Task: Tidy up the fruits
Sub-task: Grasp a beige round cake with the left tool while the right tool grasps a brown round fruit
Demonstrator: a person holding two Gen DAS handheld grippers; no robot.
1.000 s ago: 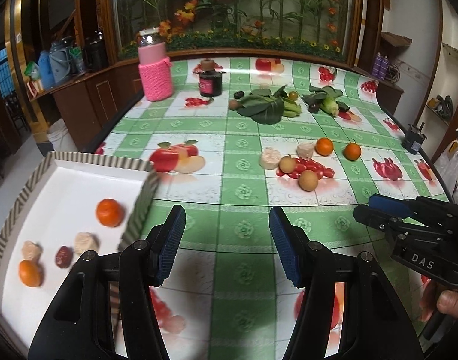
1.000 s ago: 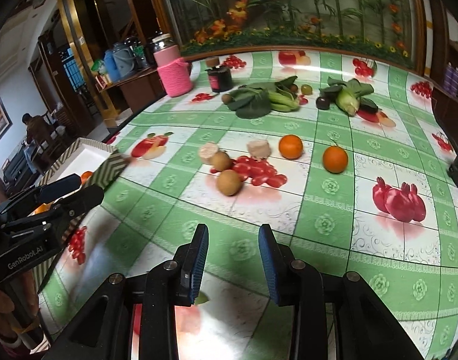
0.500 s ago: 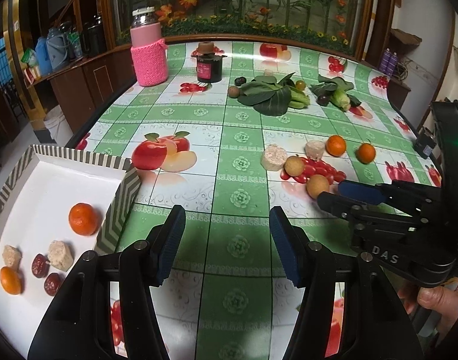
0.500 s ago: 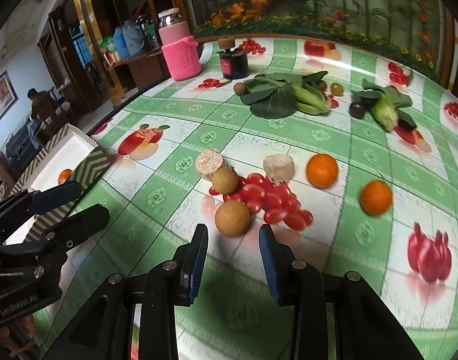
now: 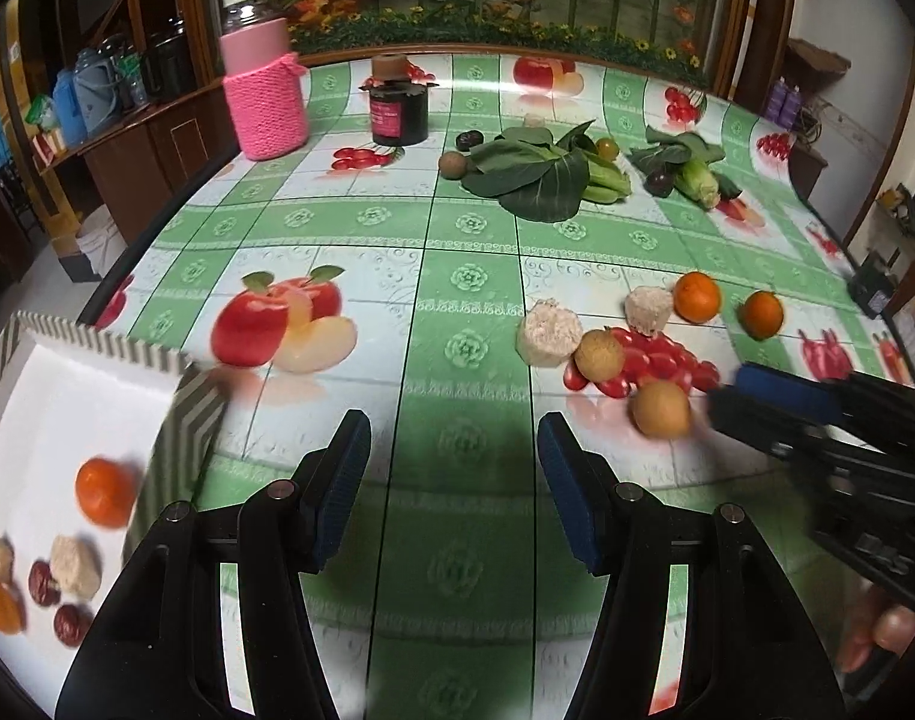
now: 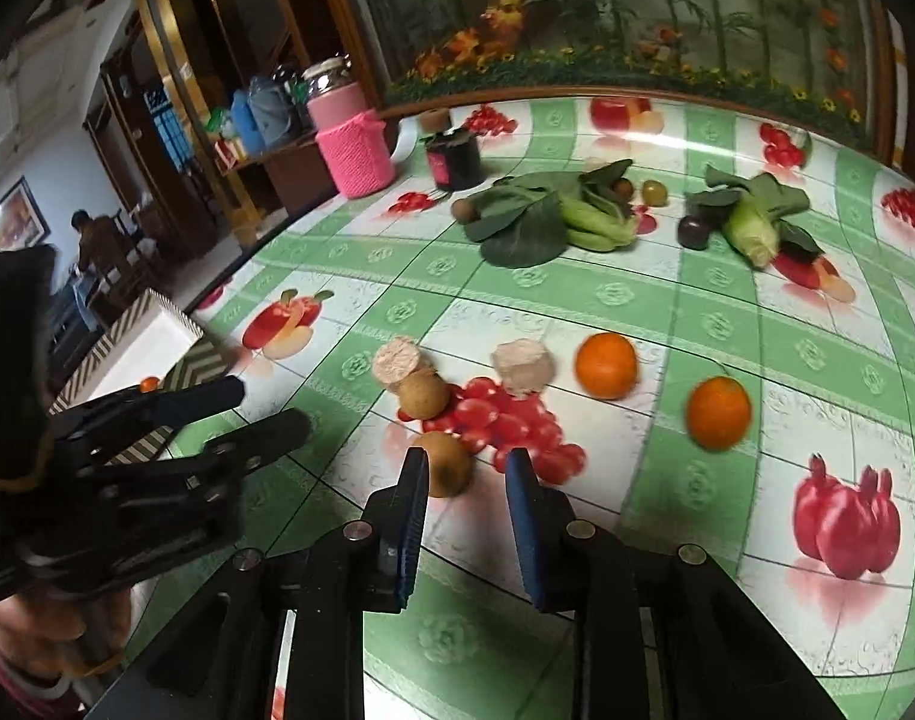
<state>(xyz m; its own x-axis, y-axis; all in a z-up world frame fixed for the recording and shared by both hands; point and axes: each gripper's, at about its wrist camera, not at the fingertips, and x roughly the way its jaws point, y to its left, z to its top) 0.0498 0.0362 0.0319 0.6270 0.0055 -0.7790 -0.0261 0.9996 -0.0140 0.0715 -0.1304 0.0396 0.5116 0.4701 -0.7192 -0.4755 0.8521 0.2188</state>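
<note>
Loose fruit lies mid-table: two brown round fruits, the near one (image 6: 446, 469) and the far one (image 6: 422, 396), two pale chunks (image 6: 396, 361) (image 6: 523, 367) and two oranges (image 6: 606, 365) (image 6: 717, 411). My right gripper (image 6: 464, 480) is open, with the near brown fruit (image 5: 661, 408) just ahead of its left finger, not held. My left gripper (image 5: 452, 462) is open and empty over the tablecloth. The white tray (image 5: 55, 372) with the striped rim at the left holds an orange (image 5: 104, 492), pale chunks and red dates.
Leafy greens (image 5: 535, 171), corn (image 5: 700, 183) and small dark fruits lie at the back. A pink knitted jar (image 5: 265, 99) and a dark tin (image 5: 398, 111) stand at the back left. The table edge runs along the left.
The right gripper has moved forward, up to the near brown fruit. The left gripper has shifted closer to the table middle; the tray now sits further left in its view.
</note>
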